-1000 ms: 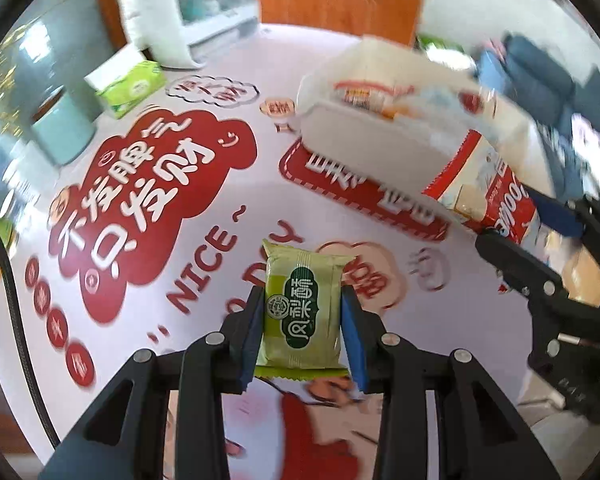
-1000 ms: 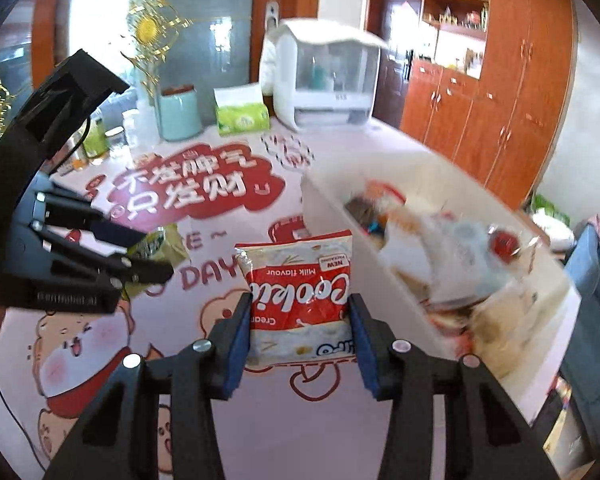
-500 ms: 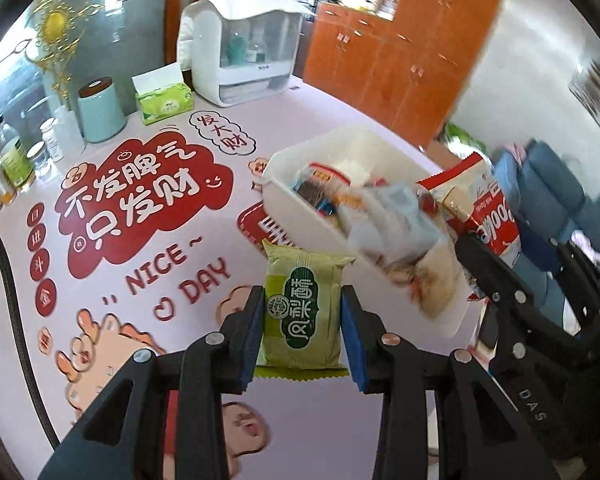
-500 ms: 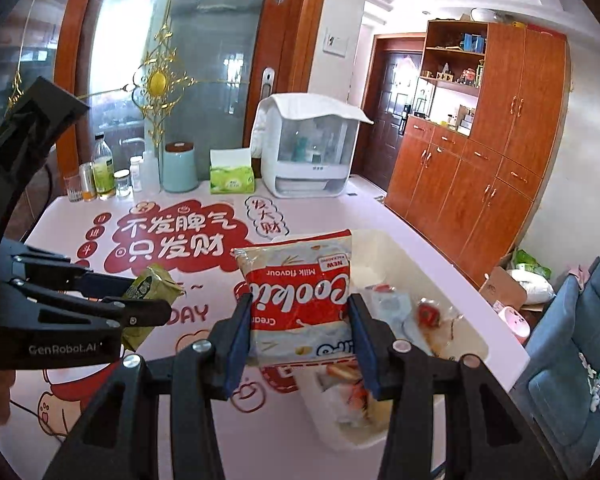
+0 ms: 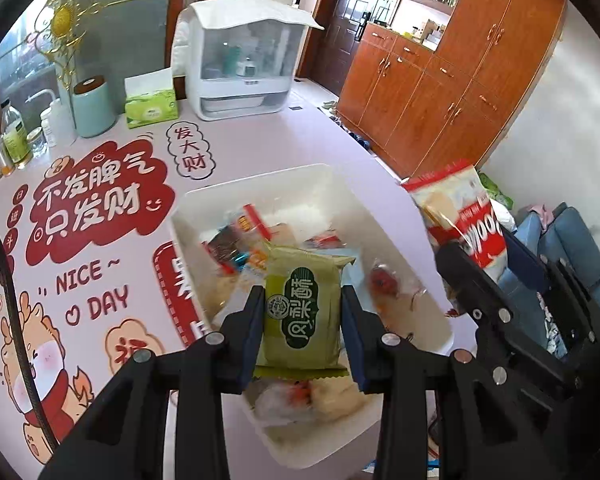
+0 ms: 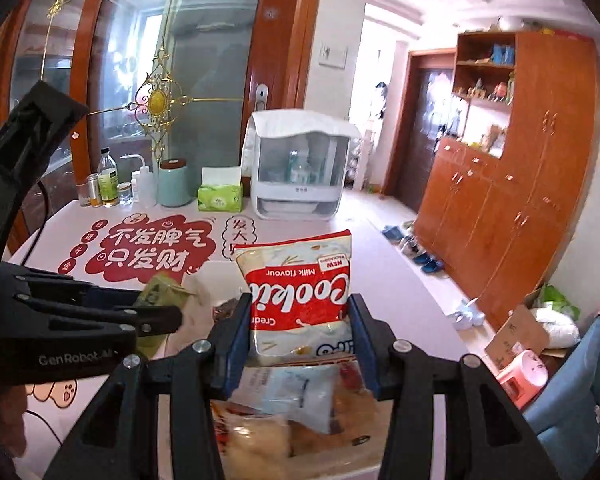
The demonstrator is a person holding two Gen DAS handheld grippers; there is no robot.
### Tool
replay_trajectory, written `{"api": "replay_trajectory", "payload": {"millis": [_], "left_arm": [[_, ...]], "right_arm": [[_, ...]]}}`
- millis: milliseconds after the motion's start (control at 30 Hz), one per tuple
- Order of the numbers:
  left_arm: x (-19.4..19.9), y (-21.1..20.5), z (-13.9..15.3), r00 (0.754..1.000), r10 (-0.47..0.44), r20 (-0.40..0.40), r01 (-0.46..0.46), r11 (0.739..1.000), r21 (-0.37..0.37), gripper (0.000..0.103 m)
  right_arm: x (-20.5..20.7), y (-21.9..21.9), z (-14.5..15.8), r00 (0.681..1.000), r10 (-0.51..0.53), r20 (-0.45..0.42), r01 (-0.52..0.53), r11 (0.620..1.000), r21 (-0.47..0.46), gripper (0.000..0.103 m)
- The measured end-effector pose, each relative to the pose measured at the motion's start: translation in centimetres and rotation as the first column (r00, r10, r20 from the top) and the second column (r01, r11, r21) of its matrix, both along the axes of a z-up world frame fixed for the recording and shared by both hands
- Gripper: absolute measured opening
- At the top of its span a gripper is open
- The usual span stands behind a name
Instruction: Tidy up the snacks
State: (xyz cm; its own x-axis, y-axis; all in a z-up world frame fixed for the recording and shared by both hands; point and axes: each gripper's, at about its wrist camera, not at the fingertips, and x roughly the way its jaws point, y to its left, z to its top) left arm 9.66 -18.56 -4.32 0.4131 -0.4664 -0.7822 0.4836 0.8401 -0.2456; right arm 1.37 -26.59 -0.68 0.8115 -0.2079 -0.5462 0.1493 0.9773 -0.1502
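Clamped in the left gripper point(image 5: 302, 314): a green pastry packet point(image 5: 302, 312), blue pads pressed to both sides, held above a white bin point(image 5: 260, 188) full of wrapped snacks. Pinched likewise in the right gripper point(image 6: 300, 324): a red-and-white cookie bag point(image 6: 300, 280), over the same bin. Beyond, on the printed pink tabletop point(image 5: 236, 136): a green tissue box point(image 5: 150, 106), a teal canister point(image 5: 94, 108), a white cabinet point(image 5: 240, 56).

Table cover point(image 5: 100, 240) reads "NICE ~ DAY" w/ big red bubble "不发脾气 只发财", small bubble "发大财". Red-white bag point(image 6: 300, 292): "Cookie", "Milk flavour", "NEW". Green pack point(image 5: 302, 312): "凤梨酥"; left gripper point(image 6: 172, 312) body: "GenRobot.AI".
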Motion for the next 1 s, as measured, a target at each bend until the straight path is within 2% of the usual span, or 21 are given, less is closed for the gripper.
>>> {"api": "replay_trajectory", "payload": {"millis": [133, 333, 400, 433, 467, 500, 533, 567, 633, 700, 833, 1000], "left_arm": [[0.9, -1.6, 0.3, 0.998, 0.055, -0.020, -0.055, 0.998, -0.002, 0.036], [2.4, -1.7, 0.4, 0.992, 0.123, -0.010, -0.123, 0.992, 0.019, 0.036], [2.8, -1.4, 0.4, 0.988, 0.157, -0.006, -0.157, 0.987, 0.032, 0.039], [2.8, -1.3, 0.6, 0.986, 0.168, 0.009, -0.168, 0.985, 0.037, 0.049], [2.7, -1.1, 0.8, 0.984, 0.174, 0.024, -0.175, 0.984, 0.042, 0.067], [2.7, -1.0, 1.1, 0.983, 0.181, 0.042, -0.183, 0.982, 0.045, 0.076], [2.5, -0.8, 1.4, 0.980, 0.188, 0.064, -0.191, 0.980, 0.046, 0.089], [2.4, -0.6, 1.8, 0.976, 0.198, 0.092, -0.203, 0.978, 0.052, 0.093], [2.5, -0.4, 2.1, 0.968, 0.215, 0.127, -0.226, 0.971, 0.079, 0.100], [2.7, 0.0, 2.3, 0.965, 0.232, 0.125, -0.242, 0.967, 0.076, 0.102], [3.2, 0.8, 2.3, 0.960, 0.263, 0.097, -0.270, 0.960, 0.069, 0.102], [2.7, 1.3, 2.5, 0.956, 0.271, 0.109, -0.280, 0.957, 0.080, 0.102]], "right_arm": [[1.6, -2.3, 1.0, 0.999, 0.038, 0.014, -0.038, 0.999, 0.013, 0.048], [5.3, -4.8, 2.2, 0.997, 0.082, 0.008, -0.083, 0.992, 0.096, 0.048], [6.3, -4.9, 2.4, 0.996, 0.089, 0.003, -0.089, 0.990, 0.107, 0.048], [6.8, -5.0, 2.4, 0.996, 0.090, -0.003, -0.089, 0.990, 0.110, 0.048], [7.2, -5.0, 2.5, 0.996, 0.091, -0.006, -0.090, 0.989, 0.114, 0.048], [7.5, -4.9, 2.5, 0.995, 0.097, -0.012, -0.094, 0.988, 0.123, 0.049], [7.9, -4.9, 2.4, 0.994, 0.104, -0.021, -0.100, 0.986, 0.131, 0.050], [8.2, -4.8, 2.4, 0.994, 0.109, -0.025, -0.105, 0.985, 0.136, 0.052], [8.2, -4.7, 2.4, 0.994, 0.110, -0.015, -0.107, 0.984, 0.140, 0.065], [8.3, -4.6, 2.5, 0.995, 0.099, -0.001, -0.098, 0.986, 0.135, 0.071], [8.3, -3.9, 2.8, 0.994, 0.110, 0.007, -0.110, 0.984, 0.137, 0.072], [8.0, -3.4, 3.0, 0.993, 0.116, 0.010, -0.117, 0.983, 0.140, 0.073]]}}
